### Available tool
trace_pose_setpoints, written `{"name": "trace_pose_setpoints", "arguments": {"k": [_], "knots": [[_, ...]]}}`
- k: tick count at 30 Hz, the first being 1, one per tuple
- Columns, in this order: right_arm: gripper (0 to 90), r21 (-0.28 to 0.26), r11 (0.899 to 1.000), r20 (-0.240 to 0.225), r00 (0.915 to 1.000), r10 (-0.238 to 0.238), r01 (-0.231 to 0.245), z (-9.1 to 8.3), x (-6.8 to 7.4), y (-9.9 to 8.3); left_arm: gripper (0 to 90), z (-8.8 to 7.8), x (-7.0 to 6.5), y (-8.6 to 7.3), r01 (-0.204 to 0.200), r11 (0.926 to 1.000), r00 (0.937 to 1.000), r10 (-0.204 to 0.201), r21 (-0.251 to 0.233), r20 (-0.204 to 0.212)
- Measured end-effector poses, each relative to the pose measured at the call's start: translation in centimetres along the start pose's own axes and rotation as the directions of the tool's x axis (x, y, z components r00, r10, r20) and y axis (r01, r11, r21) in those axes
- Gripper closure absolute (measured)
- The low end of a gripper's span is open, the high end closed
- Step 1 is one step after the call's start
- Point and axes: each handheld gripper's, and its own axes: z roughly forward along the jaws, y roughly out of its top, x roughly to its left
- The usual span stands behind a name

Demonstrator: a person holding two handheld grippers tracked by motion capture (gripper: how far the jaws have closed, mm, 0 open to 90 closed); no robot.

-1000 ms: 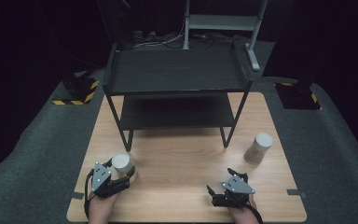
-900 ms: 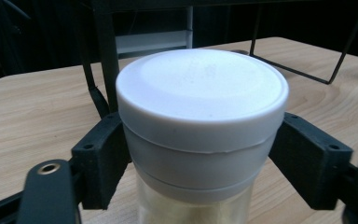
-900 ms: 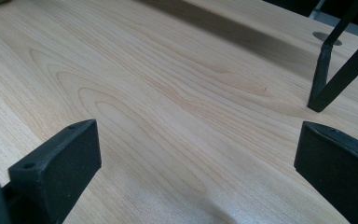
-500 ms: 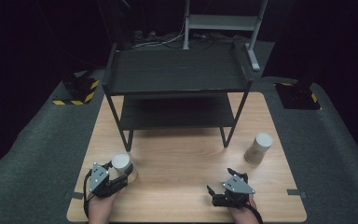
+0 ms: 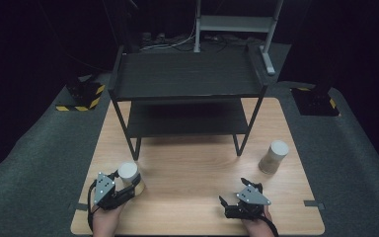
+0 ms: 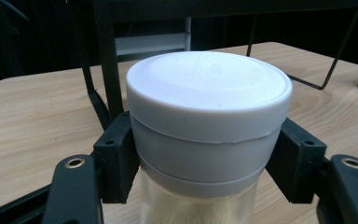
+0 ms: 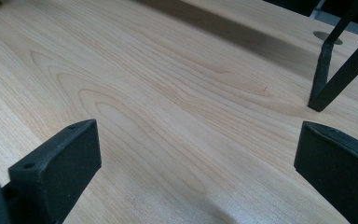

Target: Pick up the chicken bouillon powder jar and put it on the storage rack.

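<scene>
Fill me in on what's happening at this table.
A person holds a gripper in each hand. The left gripper has just closed its jaws on a white-lidded jar standing at the table's near left. The right gripper rests open over bare wood. A second jar stands at the right, beside the black two-tier shelf.

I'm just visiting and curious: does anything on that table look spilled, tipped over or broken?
Nothing stands out. Both white-lidded jars stand upright: the near jar gripped just under its lid by the left gripper, the far jar alone beside the black shelf rack. The wooden table shows no spill. The right gripper rests open and holds nothing.
</scene>
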Motion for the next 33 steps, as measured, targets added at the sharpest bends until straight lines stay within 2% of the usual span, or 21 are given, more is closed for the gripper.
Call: {"name": "trace_pose_setpoints", "arguments": {"k": [6, 13, 18, 33], "knots": [[0.0, -0.001, 1.0, -0.001, 1.0, 0.001, -0.001, 0.0, 0.0, 0.0, 34.1, -0.5, -0.3, 0.7, -0.007, 0.9999, 0.9999, 0.007, -0.015, 0.01], [0.0, -0.003, 1.0, -0.005, 1.0, 0.003, -0.003, 0.0, -0.2, 0.0, 34.1, -0.9, -1.0, 2.2, -0.004, 0.9998, 0.9996, 0.005, -0.021, 0.029], [0.0, -0.007, 1.0, -0.005, 0.9999, 0.01, -0.01, 0.0, -0.2, -0.1, 34.1, -1.0, -1.6, 3.1, -0.012, 0.999, 0.9989, 0.014, -0.042, 0.045], [0.0, -0.004, 1.0, -0.002, 0.9999, 0.016, -0.016, 0.0, -0.2, -0.1, 34.0, -0.3, -1.8, 6.5, -0.014, 0.9963, 0.9945, 0.022, -0.085, 0.102]]}}
